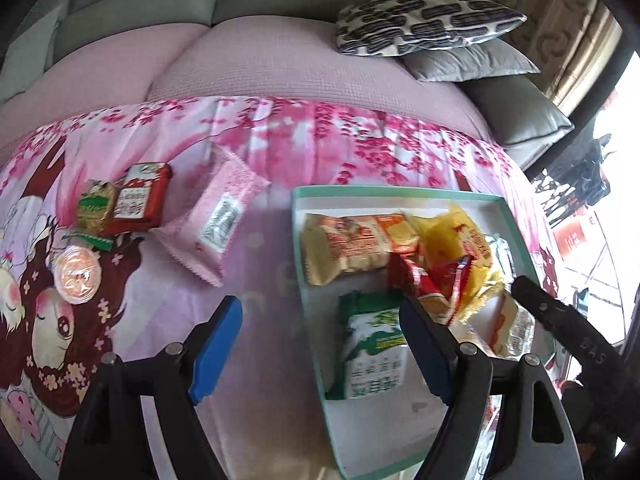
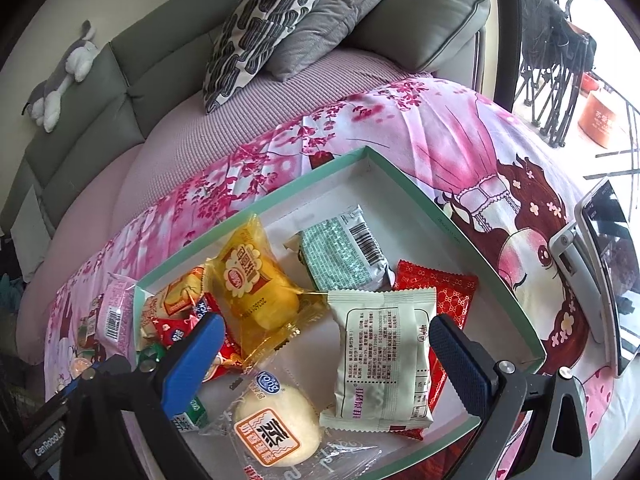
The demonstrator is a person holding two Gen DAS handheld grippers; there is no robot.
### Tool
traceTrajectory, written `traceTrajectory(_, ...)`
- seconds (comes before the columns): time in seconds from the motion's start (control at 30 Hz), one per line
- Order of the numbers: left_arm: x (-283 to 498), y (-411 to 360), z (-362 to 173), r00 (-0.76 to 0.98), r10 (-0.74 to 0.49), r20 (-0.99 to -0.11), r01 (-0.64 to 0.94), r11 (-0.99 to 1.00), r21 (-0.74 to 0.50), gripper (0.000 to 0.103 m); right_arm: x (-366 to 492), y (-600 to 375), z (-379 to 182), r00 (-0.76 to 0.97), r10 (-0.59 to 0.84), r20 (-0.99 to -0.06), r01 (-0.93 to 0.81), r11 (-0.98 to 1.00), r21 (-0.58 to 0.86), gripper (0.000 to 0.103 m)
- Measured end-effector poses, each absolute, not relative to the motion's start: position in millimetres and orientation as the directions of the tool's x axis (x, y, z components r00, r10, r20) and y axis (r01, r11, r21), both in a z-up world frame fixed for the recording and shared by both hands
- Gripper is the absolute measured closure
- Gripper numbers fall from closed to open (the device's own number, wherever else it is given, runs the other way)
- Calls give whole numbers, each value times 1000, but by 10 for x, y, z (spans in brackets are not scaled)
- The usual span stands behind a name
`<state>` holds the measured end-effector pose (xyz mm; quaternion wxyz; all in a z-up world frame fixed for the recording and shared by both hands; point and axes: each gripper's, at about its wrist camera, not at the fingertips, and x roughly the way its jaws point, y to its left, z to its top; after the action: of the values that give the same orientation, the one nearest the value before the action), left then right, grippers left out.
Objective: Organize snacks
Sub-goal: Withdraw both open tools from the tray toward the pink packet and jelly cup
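Taking the mint-rimmed box (image 1: 400, 192) as the landmark, the loose snacks lie well to its left on the pink printed blanket (image 1: 280, 136). Farthest from the box sit a round clear-lidded cup (image 1: 77, 276) and a green-and-gold packet (image 1: 96, 210). The packet touches a red packet (image 1: 138, 200) on the side nearer the box. Just left of the box's left wall lies a pink packet (image 1: 218, 220), barcode up.

The left gripper (image 1: 320, 344) hangs over that left wall, one blue pad outside the box and the other above a green-and-white packet (image 1: 374, 352) inside it. Its jaws are parted and nothing is clamped between them.

Inside the box, from its left end rightward in the right wrist view, lie an orange-gold packet (image 2: 176, 300), a red packet with blue lettering (image 2: 180, 330), a clear yellow cake bag (image 2: 256, 288), a clear-wrapped white bun (image 2: 276, 428), a silver-green packet (image 2: 340, 256), a pale packet with printed text (image 2: 384, 360) and, under it, a red patterned packet (image 2: 448, 292).

The right gripper (image 2: 324, 352) hovers released and wide over the bun and the pale packet, gripping neither.
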<state>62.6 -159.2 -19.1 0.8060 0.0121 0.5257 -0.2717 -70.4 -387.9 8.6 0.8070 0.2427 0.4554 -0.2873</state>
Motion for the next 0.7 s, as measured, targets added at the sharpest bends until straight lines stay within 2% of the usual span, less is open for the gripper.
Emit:
traceTrajectory(0.17,724,-1430,-197,319,-395,-862,403,879,-254,22,-641,-3764,151,440,-250,-862,656,746,118,0)
traceTrajectory(0.53,978,-976,-295,352,-245,-903,273,950,-151,22,-423,-3377,130,458,-209,-864,554,828,93,0)
traceTrajectory(0.7,1109,-738,-312,357,-228,-906,221,963,-155,22,-332,-3216,93,459,-185,-869,507,858,85,0)
